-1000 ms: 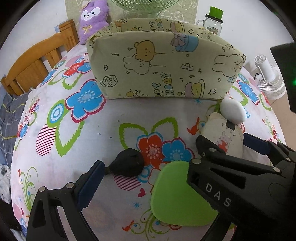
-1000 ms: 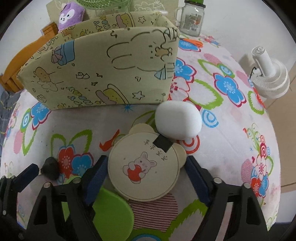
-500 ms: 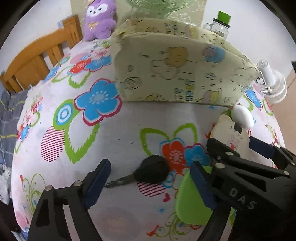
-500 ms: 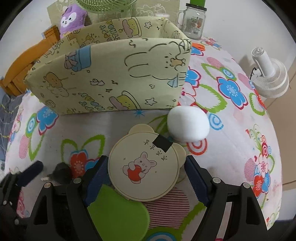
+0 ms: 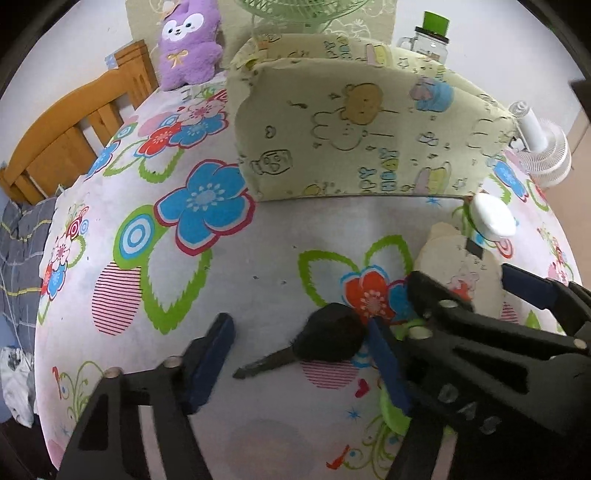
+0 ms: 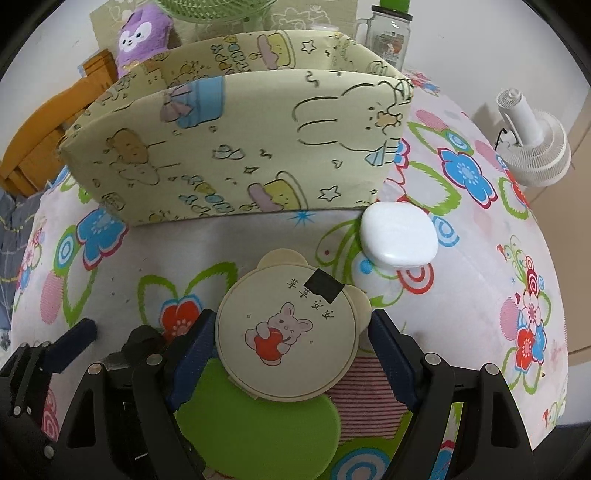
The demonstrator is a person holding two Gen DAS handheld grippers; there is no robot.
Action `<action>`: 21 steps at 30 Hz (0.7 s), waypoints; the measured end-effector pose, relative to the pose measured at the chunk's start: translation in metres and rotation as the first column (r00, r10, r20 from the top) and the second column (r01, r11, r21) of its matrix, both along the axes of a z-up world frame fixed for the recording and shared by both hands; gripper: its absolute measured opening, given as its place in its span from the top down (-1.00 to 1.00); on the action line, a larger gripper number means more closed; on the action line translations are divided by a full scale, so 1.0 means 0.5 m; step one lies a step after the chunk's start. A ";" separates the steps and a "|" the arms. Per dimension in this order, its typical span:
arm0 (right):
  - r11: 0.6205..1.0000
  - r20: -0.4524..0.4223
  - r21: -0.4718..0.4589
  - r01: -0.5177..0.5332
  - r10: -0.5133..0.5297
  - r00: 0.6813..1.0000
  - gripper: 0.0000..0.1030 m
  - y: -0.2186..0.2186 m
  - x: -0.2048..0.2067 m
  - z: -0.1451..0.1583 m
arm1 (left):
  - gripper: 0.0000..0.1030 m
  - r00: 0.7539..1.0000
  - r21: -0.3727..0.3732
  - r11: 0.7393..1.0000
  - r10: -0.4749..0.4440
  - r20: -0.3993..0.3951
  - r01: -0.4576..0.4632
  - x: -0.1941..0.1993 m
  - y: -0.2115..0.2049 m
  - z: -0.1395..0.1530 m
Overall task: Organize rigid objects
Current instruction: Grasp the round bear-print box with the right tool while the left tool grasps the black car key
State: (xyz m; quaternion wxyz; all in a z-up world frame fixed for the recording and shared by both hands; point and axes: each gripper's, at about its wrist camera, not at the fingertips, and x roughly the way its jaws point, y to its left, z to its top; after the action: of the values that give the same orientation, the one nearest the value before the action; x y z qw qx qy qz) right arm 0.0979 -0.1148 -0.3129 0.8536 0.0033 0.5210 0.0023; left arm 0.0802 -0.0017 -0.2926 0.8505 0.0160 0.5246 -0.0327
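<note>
left wrist view: my left gripper (image 5: 301, 360), jaws apart, holding nothing. between the blue pads lies a black-headed key (image 5: 314, 345), flat on the flowered tablecloth (image 5: 258, 258), head against the right pad, blade pointing toward the left pad without reaching it. right of the key, my right gripper (image 5: 476, 291) crosses the frame, over the green disc (image 5: 395, 413).

right wrist view: my right gripper (image 6: 291, 349), jaws apart, pads flanking a round cream compact with bear ears (image 6: 288, 332); the left pad touches or nearly touches its edge, the right pad sits just beside it; whether they press on it i cannot tell. lid shows a cartoon rabbit hugging a red apple, a line of characters, a black tape square. the compact rests partly on the green disc (image 6: 258, 424), which lies flat beneath and nearer me. beyond, to the right: a white rounded case (image 6: 399, 236), near the compact, just beside the corner of the fabric storage box (image 6: 236, 147).

fabric storage box: pale yellow, cartoon print, upright, mid-table. behind it: purple plush toy (image 6: 142, 33), glass jar with green lid (image 6: 389, 29), green fan. wooden chair (image 5: 70, 129) at left; white desk fan (image 6: 532, 140) off the right edge.
</note>
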 end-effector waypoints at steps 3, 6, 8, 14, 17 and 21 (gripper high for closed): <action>1.000 -0.002 -0.001 -0.009 0.009 1.000 -0.62 0.000 -0.011 0.001 | 0.08 1.000 -0.005 1.000 -0.026 0.016 0.026 -0.009 -0.016 0.004; 1.000 -0.007 0.000 -0.002 0.002 1.000 -0.62 -0.005 -0.019 0.005 | 0.28 0.999 -0.014 1.000 -0.027 0.021 0.028 -0.017 -0.027 0.007; 1.000 -0.007 0.006 0.005 -0.005 1.000 -0.62 -0.011 -0.023 0.007 | 0.29 1.000 -0.011 1.000 -0.022 0.016 0.022 -0.017 -0.030 0.009; 1.000 0.024 0.019 0.012 -0.012 1.000 -0.62 -0.023 -0.036 0.034 | 0.30 1.000 -0.043 0.999 -0.003 0.015 0.004 -0.029 -0.038 0.029; 1.000 0.035 0.021 0.013 -0.013 0.999 -0.62 -0.030 -0.045 0.051 | 0.30 1.000 -0.037 0.999 -0.006 0.027 0.007 -0.041 -0.051 0.047; 1.000 0.061 0.021 0.011 -0.013 0.998 -0.62 -0.038 -0.057 0.080 | 0.30 0.999 -0.033 0.999 -0.003 0.047 0.004 -0.053 -0.060 0.073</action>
State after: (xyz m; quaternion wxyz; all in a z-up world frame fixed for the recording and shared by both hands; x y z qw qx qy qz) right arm 0.0694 -0.1336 -0.2730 0.8690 0.0153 0.4945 0.0027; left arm 0.0539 -0.0316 -0.2561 0.8626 0.0036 0.5040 -0.0424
